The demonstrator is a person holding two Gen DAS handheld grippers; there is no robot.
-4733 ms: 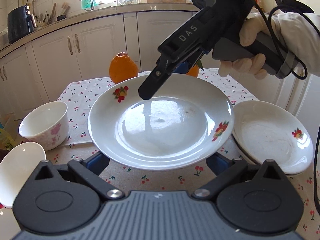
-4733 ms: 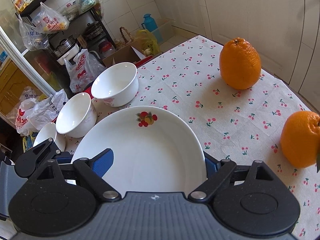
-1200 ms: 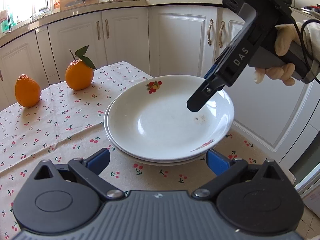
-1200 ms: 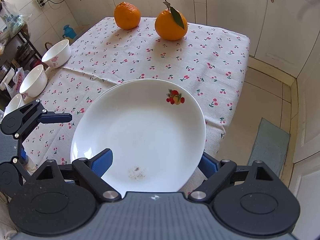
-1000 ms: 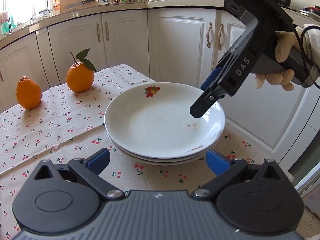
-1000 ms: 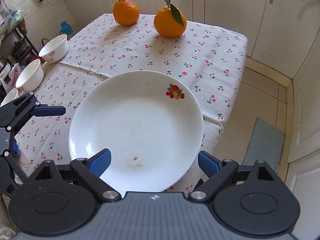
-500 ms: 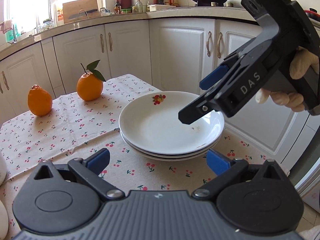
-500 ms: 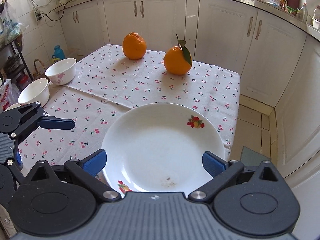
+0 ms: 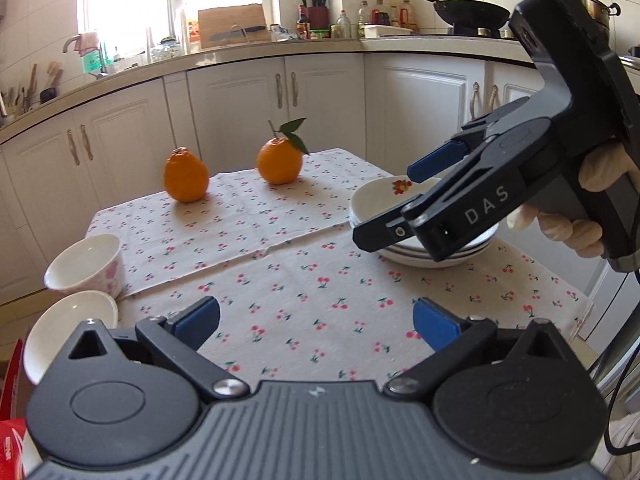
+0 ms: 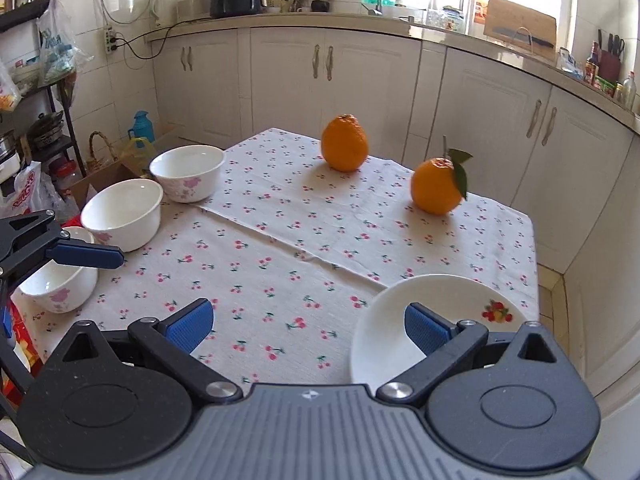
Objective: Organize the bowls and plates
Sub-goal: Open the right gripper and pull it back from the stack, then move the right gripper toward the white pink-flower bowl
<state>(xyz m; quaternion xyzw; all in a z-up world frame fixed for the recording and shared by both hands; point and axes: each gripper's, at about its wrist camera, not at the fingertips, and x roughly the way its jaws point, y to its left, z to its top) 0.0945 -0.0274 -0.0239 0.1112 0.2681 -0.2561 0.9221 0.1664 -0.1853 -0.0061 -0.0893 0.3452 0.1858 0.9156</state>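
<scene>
Both of your tools are up off the tabletop point(image 10: 280, 264) and carrying nothing; your right tool point(image 10: 308, 326) has its blue pads spread wide over the cherry-print cloth, nothing pinched between them; your left tool point(image 9: 316, 316) is released too, pads well apart with only cloth showing in the gap.

Take the stack of plates point(image 9: 416, 248) as your marker; it sits at the corner of the tabletop nearest the white cabinets, the top plate showing its fruit print by the rim; from the left wrist view your right tool hangs in front of that stack, held by your gloved hand point(image 9: 576, 216), its fingers not touching the rim as far as you can see; from the right wrist view the top plate peeks out just behind your right-hand pad.

Across the tabletop from the stack, three bowls cluster along the far edge; the flowered bowl point(image 10: 187, 174) sits farthest back, a second bowl point(image 10: 122, 214) just beside it, the third bowl point(image 10: 56, 288) partly under your left tool's finger.

Beyond the stack, toward the cabinets, the leafy orange point(image 10: 438, 186) stands nearer it; the plain orange point(image 10: 344, 142) farther along.
</scene>
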